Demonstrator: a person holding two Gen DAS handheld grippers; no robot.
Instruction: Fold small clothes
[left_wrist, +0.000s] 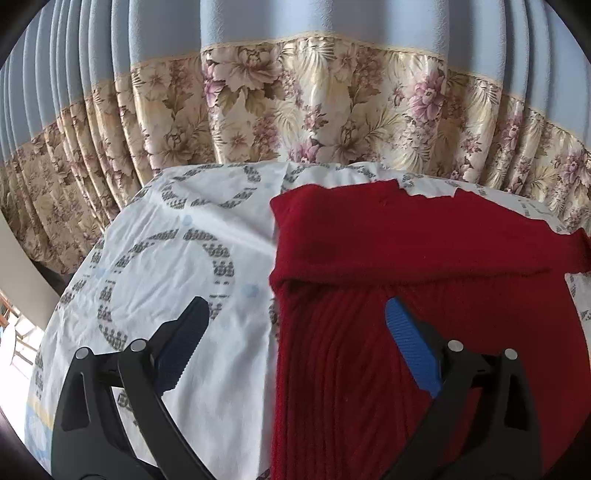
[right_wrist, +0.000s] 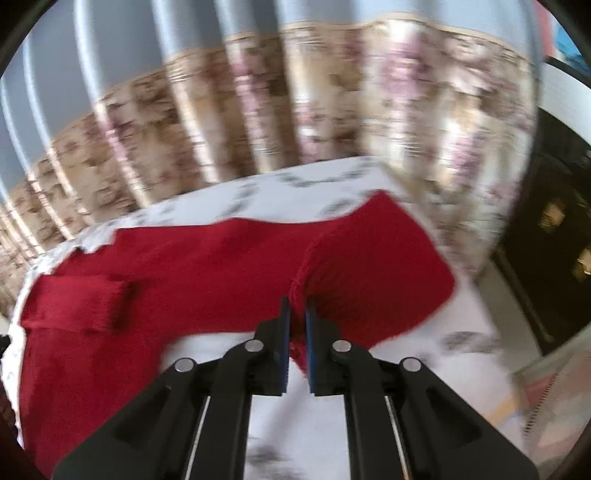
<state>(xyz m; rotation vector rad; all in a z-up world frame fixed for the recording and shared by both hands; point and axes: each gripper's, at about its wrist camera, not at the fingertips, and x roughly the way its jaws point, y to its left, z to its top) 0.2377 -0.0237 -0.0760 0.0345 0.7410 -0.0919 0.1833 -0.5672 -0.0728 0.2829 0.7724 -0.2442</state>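
A red ribbed knit garment (left_wrist: 424, 258) lies on a white patterned sheet (left_wrist: 177, 251). One sleeve is folded across its body in the left wrist view. My left gripper (left_wrist: 295, 310) is open and empty above the garment's left edge, one finger over the sheet, one over the knit. In the blurred right wrist view my right gripper (right_wrist: 296, 314) is shut on a raised fold of the red garment (right_wrist: 207, 266) near the right sleeve (right_wrist: 388, 258), lifting it slightly off the sheet (right_wrist: 295, 424).
A pleated curtain (left_wrist: 314, 92), blue above and floral below, hangs right behind the table's far edge. Dark furniture (right_wrist: 554, 240) stands to the right of the table. The sheet's left edge drops off near a bright window area (left_wrist: 14, 339).
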